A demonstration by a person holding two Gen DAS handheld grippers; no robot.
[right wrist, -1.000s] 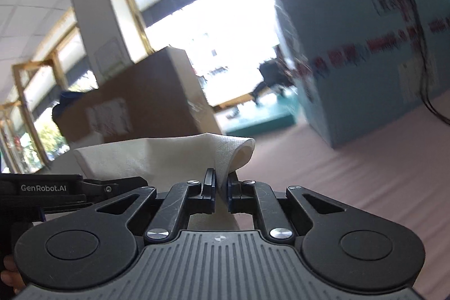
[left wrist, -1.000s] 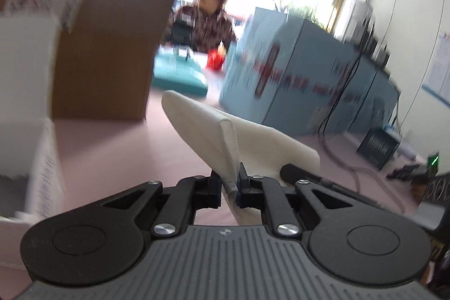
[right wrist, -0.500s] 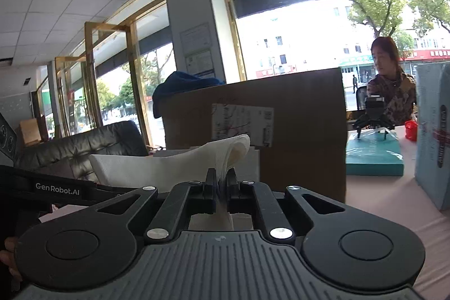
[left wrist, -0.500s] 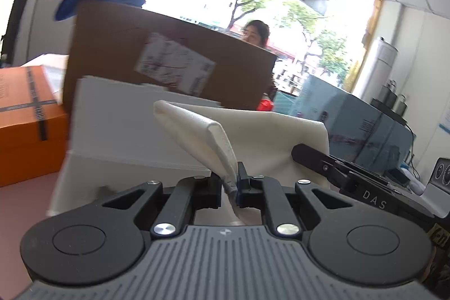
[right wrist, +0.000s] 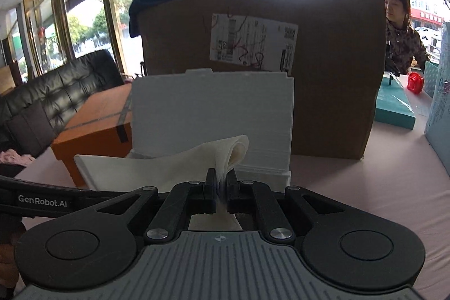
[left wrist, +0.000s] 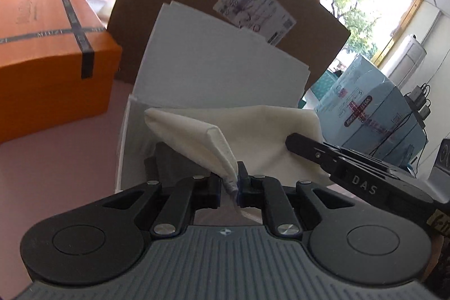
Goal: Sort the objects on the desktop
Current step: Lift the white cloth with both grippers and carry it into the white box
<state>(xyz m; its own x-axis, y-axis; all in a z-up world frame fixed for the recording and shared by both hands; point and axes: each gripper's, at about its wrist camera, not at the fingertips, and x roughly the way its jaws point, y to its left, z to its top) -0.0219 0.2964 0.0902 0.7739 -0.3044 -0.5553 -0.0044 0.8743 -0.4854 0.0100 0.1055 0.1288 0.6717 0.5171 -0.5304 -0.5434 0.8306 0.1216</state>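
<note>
Left gripper and right gripper are each clamped on a bunched corner of the same white cloth, which hangs slack between them, held up in front of the open white foam box. Looks light, soft and floppy with no stiffness, so I'd keep pinching at opposite corners/edges and hold it taut or it'll sag and fold on itself. Behind the foam box: big cardboard carton, orange box to the left, on the pink table.
</note>
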